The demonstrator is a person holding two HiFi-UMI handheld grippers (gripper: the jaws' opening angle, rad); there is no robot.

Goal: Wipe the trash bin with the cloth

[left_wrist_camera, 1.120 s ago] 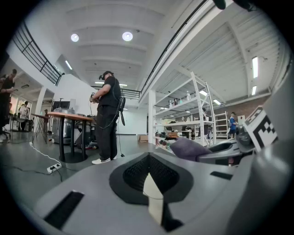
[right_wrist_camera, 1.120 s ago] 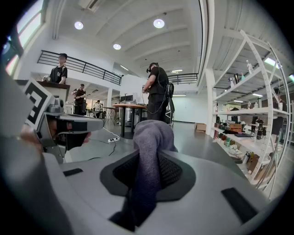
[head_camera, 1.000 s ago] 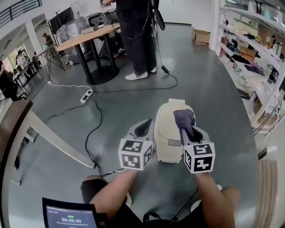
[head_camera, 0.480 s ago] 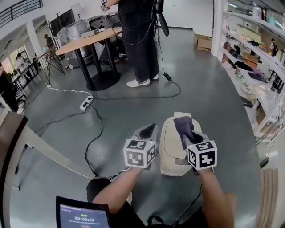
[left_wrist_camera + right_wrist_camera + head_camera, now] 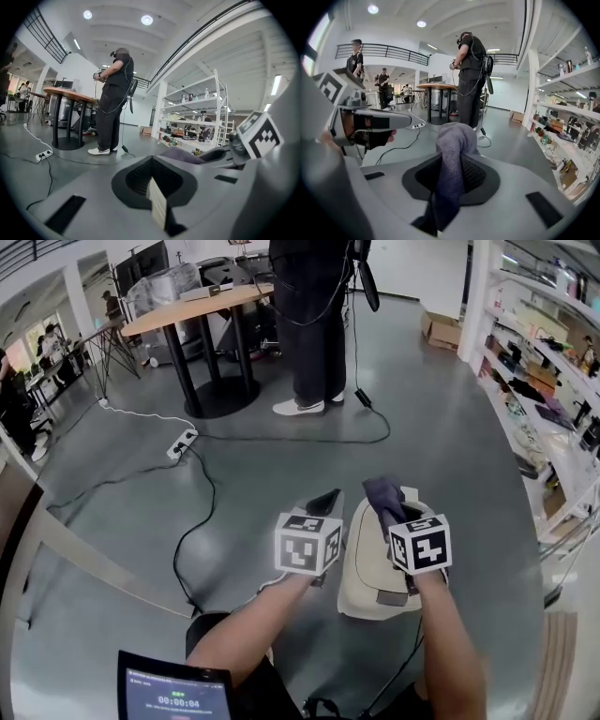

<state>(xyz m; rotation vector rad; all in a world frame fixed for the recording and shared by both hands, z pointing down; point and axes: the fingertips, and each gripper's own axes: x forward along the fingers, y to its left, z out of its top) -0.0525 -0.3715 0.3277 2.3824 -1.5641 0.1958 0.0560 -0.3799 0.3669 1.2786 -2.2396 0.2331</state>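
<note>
**Q:** What setting is shown?

**A:** The grey floor (image 5: pixel 450 446) of an open workroom is shown. A table (image 5: pixel 187 310) is seen at 11 o'clock, a standing person (image 5: pixel 314 315) at 12 o'clock and shelves (image 5: pixel 539 362) at 3 o'clock. The trash bin (image 5: pixel 366 568), cream-coloured with a rounded top, is set on the floor at 5 o'clock, under the grippers.

**Q:** How are the grippers held?

**A:** The right gripper (image 5: pixel 398 519) is clamped on the cloth (image 5: pixel 382 495). A fold of the cloth is bunched above the jaws and over the bin's top; whether it touches the bin cannot be told. The left gripper (image 5: pixel 323 504) is held just beside the bin, on its 9 o'clock side. Its jaws are seen together, with nothing between them.

**Q:** How may these things be expected to handle?

**A:** The cloth is judged soft, light and limp. A pinch low on the bunch is suited, so that a loose pad is left for wiping. The bin is judged to be light, hollow, smooth plastic, likely to slide or tip under pressure. It would best be steadied at its side or rim by the free gripper.
</note>
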